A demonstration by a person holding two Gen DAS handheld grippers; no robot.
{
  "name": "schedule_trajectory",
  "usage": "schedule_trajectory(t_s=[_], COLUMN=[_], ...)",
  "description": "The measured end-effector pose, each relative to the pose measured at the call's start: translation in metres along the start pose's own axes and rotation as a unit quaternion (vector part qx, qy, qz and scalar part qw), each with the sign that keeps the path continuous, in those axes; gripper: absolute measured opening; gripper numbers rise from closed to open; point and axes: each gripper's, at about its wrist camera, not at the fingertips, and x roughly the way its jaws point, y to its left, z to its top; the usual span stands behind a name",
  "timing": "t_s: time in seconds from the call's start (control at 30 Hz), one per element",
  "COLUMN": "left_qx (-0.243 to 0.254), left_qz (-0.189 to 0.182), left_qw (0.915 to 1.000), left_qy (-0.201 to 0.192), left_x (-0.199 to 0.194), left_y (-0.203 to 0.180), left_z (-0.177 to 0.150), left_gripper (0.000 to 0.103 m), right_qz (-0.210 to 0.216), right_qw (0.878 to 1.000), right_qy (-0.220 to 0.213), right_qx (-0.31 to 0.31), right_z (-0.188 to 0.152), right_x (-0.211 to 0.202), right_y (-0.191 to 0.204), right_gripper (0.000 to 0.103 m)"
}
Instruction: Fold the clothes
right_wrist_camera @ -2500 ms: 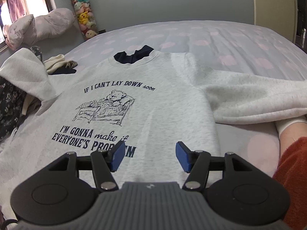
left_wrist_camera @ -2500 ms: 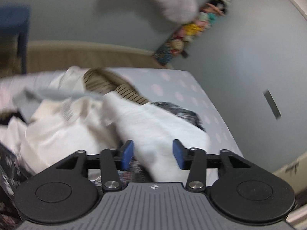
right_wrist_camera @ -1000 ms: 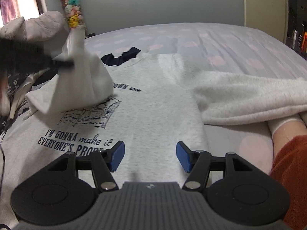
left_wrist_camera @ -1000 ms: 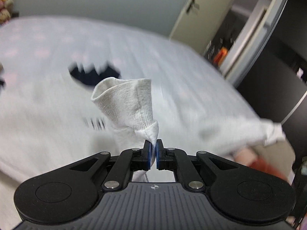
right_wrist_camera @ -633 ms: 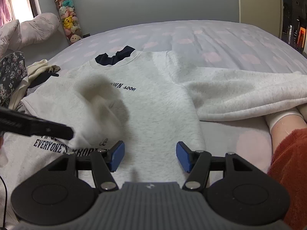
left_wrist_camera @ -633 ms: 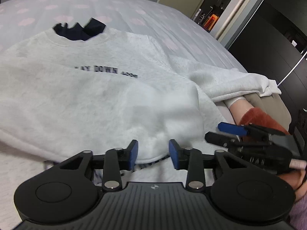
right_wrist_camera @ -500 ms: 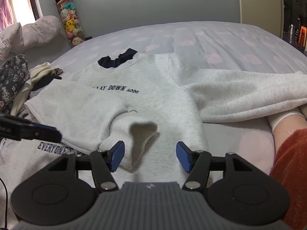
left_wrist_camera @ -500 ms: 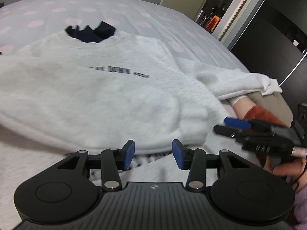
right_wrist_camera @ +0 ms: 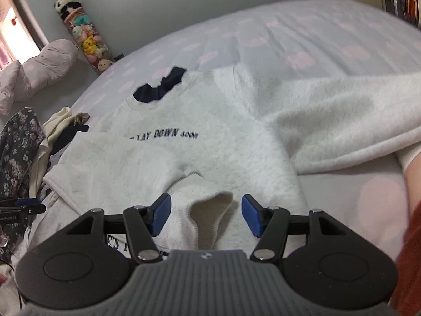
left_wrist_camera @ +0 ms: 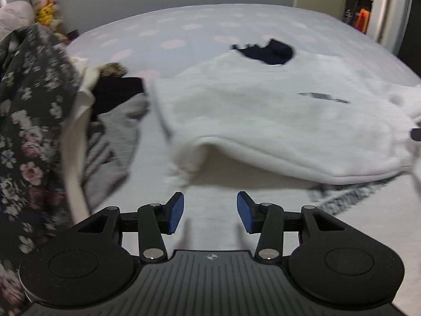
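Right tongs [right_wrist_camera: 204,214] apart, empty, folded sleeve cuff [right_wrist_camera: 210,210] lying just ahead between the pads. Left tongs [left_wrist_camera: 209,212] apart, empty, over the sweatshirt [right_wrist_camera: 223,142] hem; sweatshirt flat on bed [right_wrist_camera: 302,34], unfolded sleeve [right_wrist_camera: 342,121] running rightward, nearer the right tongs.

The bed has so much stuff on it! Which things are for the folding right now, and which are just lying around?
For the folding:
- grey sweatshirt, one sleeve already folded across its front
- left gripper, open
- right gripper, open over the cuff

Just lying around:
- floral garment
- cream garment
- pillow
- plush toy tube
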Motion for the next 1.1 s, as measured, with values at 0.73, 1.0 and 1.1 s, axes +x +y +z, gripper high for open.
schedule_trajectory(t_s=[0.73,1.0,1.1], left_qx=[0.023,0.045,0.032], left_qz=[0.047,0.076,0.058], left_qw=[0.9977,0.9957,0.9978], left_qy=[-0.043,-0.026,0.004], left_x=[0.028,0.035,0.04], left_y=[0.023,0.016,0.027], left_z=[0.017,0.01,0.004], left_gripper=[0.011,0.011,0.011], right_qz=[0.004,-0.067,-0.081], right_qw=[1.0,0.991,0.993], right_qy=[-0.012,-0.109,-0.077], right_qx=[0.011,-0.026,-0.044], right_z=[0.036,0.099,0.093], right_x=[0.019,0.002,0.02], right_y=[0.022,0.031,0.027], right_gripper=[0.016,0.014,0.014])
